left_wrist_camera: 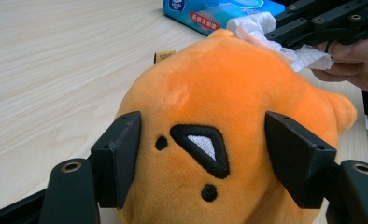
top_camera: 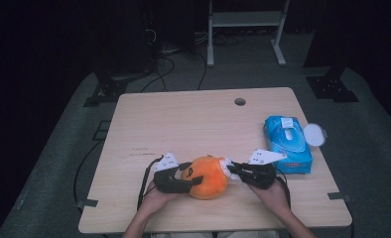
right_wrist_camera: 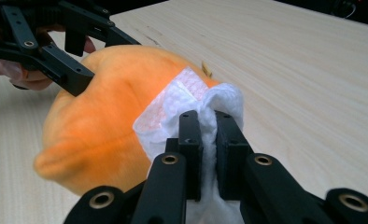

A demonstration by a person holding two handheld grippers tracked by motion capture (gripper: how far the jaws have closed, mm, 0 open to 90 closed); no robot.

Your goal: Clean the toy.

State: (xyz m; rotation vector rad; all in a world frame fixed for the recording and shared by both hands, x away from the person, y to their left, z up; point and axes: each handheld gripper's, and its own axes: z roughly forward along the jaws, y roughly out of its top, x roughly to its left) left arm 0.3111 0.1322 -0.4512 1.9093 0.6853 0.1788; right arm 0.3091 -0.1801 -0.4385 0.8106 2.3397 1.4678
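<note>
From above, the left gripper (top_camera: 191,179) is hugging the orange toy (top_camera: 209,177) near the table's (top_camera: 183,119) front edge. Up close, its jaws are squeezing the toy's sides. The right gripper (right_wrist_camera: 205,135) is pinching a wipe (right_wrist_camera: 173,112) against the toy.

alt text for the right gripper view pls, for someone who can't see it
The right gripper, jaws shut on a white wet wipe, presses the wipe against an orange plush toy on a light wooden table. At upper left, the left gripper has its jaws around the toy's far side.
</note>
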